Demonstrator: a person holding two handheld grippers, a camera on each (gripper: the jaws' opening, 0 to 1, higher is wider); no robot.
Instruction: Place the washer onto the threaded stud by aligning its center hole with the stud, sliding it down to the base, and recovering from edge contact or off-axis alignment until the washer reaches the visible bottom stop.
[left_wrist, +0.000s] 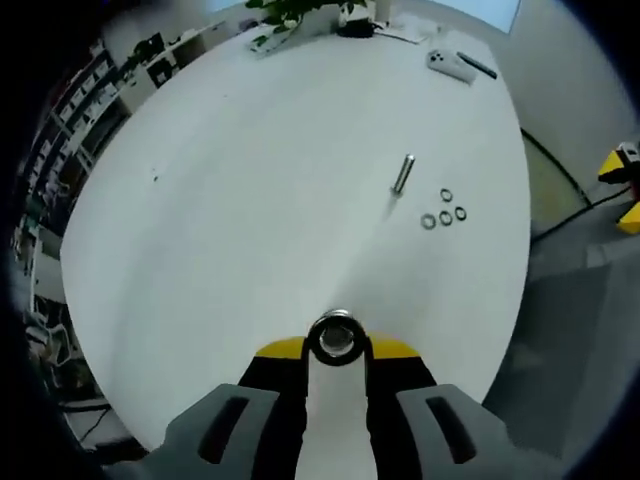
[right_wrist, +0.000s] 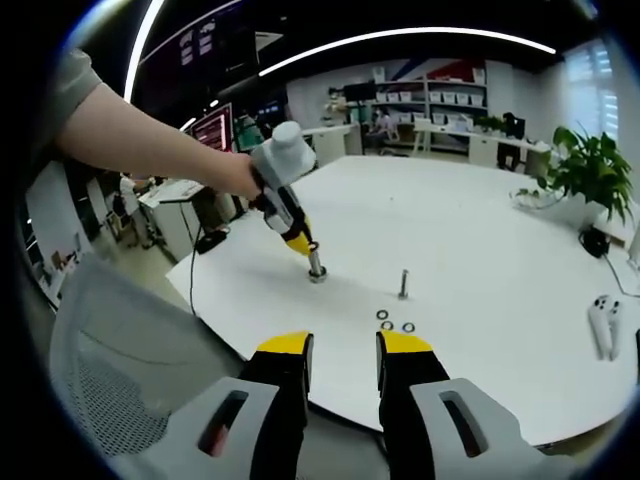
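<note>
We hold a short metal cylinder (left_wrist: 336, 338) clamped between the yellow-tipped jaws of the left gripper (left_wrist: 336, 350); it looks like a socket or sleeve with an open round end facing the camera, though at this angle we cannot say for sure what it is. In the right gripper view the same cylinder (right_wrist: 316, 267) stands with its lower end on or just above the white table (right_wrist: 480, 250), and the left gripper (right_wrist: 300, 243) grips it from above.

The stud (left_wrist: 402, 174) stands upright on the table (left_wrist: 230, 200), well ahead of the left gripper. Four washers (left_wrist: 444, 208) lie flat in a loose cluster just beside the stud's base, none of them on the stud yet. The right gripper view shows the stud (right_wrist: 403, 284) and the washers (right_wrist: 394, 321) beyond the table's near edge.

The right gripper (right_wrist: 345, 352) hangs over the table's edge with its jaws apart and nothing between them.

The step in hand, as we judge it, is picking up one washer. To do it well:

1. Bring the free right gripper to the washer at the outside of the cluster (fewer neighbours to disturb).
2. Pinch it by its rim so that the centre hole stays clear.
3. Carry it level over the stud top, keeping the hole square to the stud axis.
4. If the rim catches the thread, lift slightly, re-centre, and lower again.
</note>
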